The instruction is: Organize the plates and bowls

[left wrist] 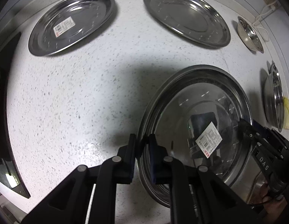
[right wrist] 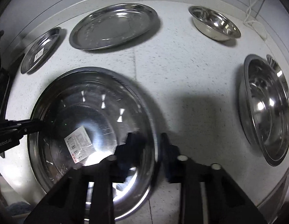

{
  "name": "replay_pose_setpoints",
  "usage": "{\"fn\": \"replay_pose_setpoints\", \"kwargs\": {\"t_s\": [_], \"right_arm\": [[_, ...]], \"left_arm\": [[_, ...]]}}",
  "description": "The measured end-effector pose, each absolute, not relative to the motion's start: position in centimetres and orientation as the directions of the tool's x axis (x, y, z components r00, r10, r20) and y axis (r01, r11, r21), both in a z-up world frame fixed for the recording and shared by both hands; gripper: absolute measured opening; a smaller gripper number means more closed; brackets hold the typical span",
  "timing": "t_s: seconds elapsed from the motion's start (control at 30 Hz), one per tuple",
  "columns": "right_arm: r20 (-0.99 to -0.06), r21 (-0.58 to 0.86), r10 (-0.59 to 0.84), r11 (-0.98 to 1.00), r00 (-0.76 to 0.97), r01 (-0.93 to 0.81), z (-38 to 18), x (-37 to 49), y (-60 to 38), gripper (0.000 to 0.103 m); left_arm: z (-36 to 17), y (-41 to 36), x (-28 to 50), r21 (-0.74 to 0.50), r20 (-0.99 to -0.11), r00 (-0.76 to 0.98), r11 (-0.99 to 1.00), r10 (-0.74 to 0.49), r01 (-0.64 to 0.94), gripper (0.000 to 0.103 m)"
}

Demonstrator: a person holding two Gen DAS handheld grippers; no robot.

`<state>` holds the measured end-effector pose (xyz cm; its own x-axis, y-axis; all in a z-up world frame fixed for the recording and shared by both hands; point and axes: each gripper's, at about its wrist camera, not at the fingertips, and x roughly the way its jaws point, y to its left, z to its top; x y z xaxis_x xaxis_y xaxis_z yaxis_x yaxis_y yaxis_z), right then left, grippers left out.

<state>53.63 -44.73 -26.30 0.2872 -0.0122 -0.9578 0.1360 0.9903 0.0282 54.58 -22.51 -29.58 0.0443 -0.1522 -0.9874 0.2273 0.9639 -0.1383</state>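
A large steel plate with a barcode sticker [left wrist: 198, 112] [right wrist: 92, 115] lies on the white speckled counter. My left gripper [left wrist: 142, 145] is shut on its left rim. My right gripper [right wrist: 146, 143] straddles its right rim with the fingers still apart. Each gripper shows in the other's view: the right one [left wrist: 264, 149], the left one [right wrist: 23, 127]. Two more steel plates lie at the back: one with a sticker [left wrist: 69, 22] [right wrist: 40, 49], one plain [left wrist: 187, 16] [right wrist: 114, 26]. A small steel bowl [left wrist: 250, 34] [right wrist: 214, 23] sits back right. A larger steel bowl [left wrist: 273, 100] [right wrist: 266, 108] is at the right.
A white cable [left wrist: 262, 18] [right wrist: 253, 16] runs along the back right wall. A yellow object [left wrist: 287, 112] sits beside the larger bowl. A dark edge [left wrist: 6, 130] borders the counter on the left. Bare counter [left wrist: 79, 97] lies left of the held plate.
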Motion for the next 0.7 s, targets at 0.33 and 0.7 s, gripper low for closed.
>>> {"fn": "replay_pose_setpoints", "kwargs": {"t_s": [0.33, 0.7], "right_arm": [[-0.951, 0.027, 0.024, 1.0, 0.31, 0.006, -22.9, 54.3, -40.0, 0.015], [-0.956, 0.066, 0.118, 0.978, 0.267, -0.197, -24.2, 57.2, -30.3, 0.014]], "left_arm": [[-25.6, -17.4, 53.5, -0.1, -0.987, 0.112, 0.982, -0.119, 0.157, 0.012], [-25.6, -7.8, 52.5, -0.035, -0.991, 0.131, 0.999, -0.032, -0.014, 0.013]]}}
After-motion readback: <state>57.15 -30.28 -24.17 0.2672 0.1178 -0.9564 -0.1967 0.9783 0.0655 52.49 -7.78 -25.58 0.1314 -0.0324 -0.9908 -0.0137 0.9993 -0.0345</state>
